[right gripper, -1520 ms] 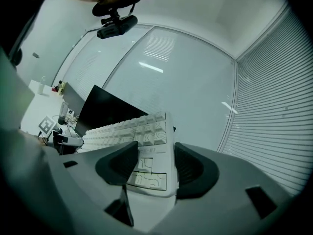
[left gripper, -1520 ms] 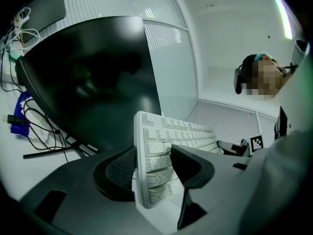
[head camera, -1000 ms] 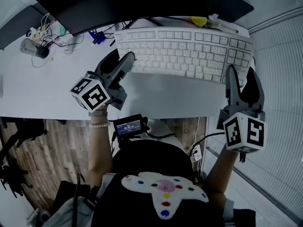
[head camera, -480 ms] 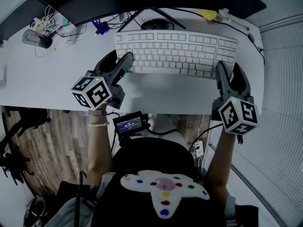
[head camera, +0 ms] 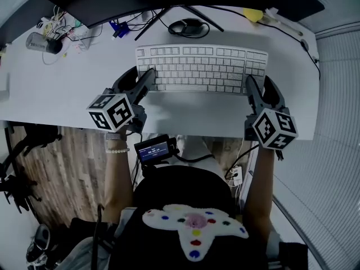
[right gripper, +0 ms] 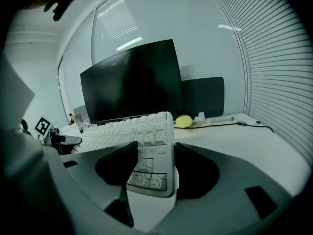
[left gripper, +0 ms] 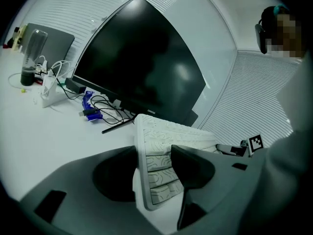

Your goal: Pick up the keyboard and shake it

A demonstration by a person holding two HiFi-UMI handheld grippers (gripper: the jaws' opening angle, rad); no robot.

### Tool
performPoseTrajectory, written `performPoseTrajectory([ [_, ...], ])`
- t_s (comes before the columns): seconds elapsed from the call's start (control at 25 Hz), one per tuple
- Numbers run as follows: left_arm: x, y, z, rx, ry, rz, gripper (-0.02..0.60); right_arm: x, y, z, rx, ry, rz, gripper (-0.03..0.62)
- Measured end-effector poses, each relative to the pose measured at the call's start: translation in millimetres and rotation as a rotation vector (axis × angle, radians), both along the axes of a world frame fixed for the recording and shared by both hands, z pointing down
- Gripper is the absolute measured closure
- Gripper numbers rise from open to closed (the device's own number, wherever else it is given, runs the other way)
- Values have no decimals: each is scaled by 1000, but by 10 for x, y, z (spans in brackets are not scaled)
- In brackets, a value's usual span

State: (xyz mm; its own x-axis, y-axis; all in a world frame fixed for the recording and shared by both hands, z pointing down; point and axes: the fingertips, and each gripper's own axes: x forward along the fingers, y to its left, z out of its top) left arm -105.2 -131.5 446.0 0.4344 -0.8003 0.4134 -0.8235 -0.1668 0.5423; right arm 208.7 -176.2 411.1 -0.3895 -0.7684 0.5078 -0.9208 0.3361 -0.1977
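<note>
Left gripper point(head camera: 139, 76) and right gripper point(head camera: 259, 86) each clamp one end of the white keyboard point(head camera: 199, 67), which spans between them directly in front of the dark monitor point(left gripper: 142, 62). A yellow object point(right gripper: 183, 121) lies right of the monitor, tangled cables point(head camera: 59, 30) left of it.

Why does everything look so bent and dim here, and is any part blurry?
Head view: the wide lens bows the desk edge; light is dim and bluish. Left gripper view: black rounded corners, a faint reflection on the monitor. Right gripper view: the blinds curve, while the keyboard looks sharp.
</note>
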Motion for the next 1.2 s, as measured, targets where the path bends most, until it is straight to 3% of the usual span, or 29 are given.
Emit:
performPoseTrajectory([
  [0.8, -53, 60, 528, -184, -90, -21, 356, -44, -1, 942, -228, -86, -7, 339],
  [1.2, -38, 89, 771, -241, -101, -15, 354, -36, 28, 1207, -287, -62, -5, 339],
])
